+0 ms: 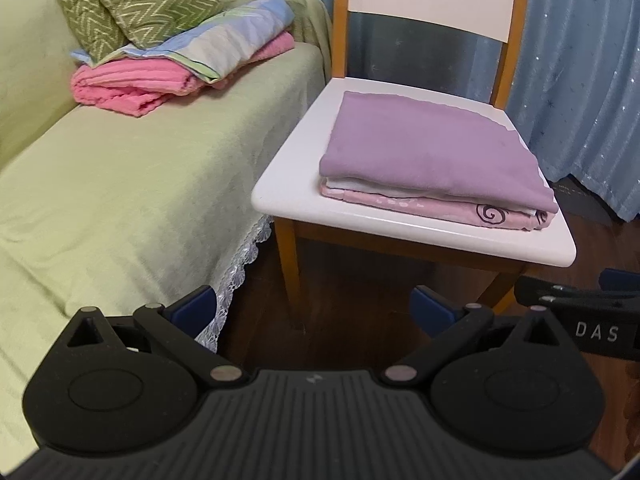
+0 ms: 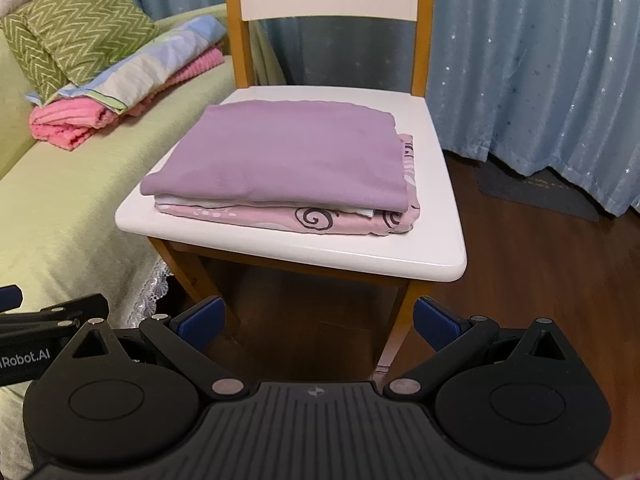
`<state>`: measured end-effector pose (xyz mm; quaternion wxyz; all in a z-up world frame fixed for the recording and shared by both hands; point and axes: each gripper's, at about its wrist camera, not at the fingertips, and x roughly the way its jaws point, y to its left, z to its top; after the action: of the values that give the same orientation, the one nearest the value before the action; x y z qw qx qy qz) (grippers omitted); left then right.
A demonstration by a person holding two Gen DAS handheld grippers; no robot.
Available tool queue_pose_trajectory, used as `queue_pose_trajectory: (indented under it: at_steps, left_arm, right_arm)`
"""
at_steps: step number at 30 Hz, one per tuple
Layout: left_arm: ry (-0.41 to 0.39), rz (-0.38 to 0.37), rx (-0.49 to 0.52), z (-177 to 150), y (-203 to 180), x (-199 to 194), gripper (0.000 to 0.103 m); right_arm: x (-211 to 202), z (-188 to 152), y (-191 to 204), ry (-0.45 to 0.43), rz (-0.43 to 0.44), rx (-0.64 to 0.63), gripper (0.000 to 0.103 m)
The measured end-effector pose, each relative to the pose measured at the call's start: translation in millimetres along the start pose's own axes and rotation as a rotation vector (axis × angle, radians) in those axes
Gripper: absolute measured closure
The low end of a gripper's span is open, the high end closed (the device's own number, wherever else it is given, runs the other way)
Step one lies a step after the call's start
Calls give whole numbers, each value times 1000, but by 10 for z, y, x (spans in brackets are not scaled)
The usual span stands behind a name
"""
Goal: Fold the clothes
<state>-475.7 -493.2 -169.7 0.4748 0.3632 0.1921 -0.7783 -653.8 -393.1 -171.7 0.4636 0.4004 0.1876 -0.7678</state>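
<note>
A folded purple garment (image 1: 432,148) (image 2: 288,156) lies on top of a stack on the white chair seat (image 1: 360,216) (image 2: 432,248). Under it are a white layer and a folded pink garment with black spirals (image 1: 492,214) (image 2: 320,220). My left gripper (image 1: 314,308) is open and empty, held back from the chair above the floor. My right gripper (image 2: 318,316) is open and empty too, in front of the chair's front edge. Each gripper's body shows at the edge of the other's view.
A sofa with a light green cover (image 1: 120,184) (image 2: 60,200) stands left of the chair. On it lie a pink towel (image 1: 128,84), a patterned folded sheet (image 1: 224,40) and green zigzag cushions (image 1: 132,0). Blue starred curtains (image 2: 540,60) hang behind. The floor is dark wood (image 2: 540,280).
</note>
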Motion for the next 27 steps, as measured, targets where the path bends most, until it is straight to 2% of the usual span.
queue_pose_trajectory:
  at_steps: [11, 27]
  left_arm:
    - [33, -25, 22, 169, -77, 321, 1]
    - [44, -26, 40, 262, -161, 489, 1]
  right_arm:
    - [187, 69, -59, -10, -21, 28, 0]
    - [285, 82, -255, -17, -48, 67, 0]
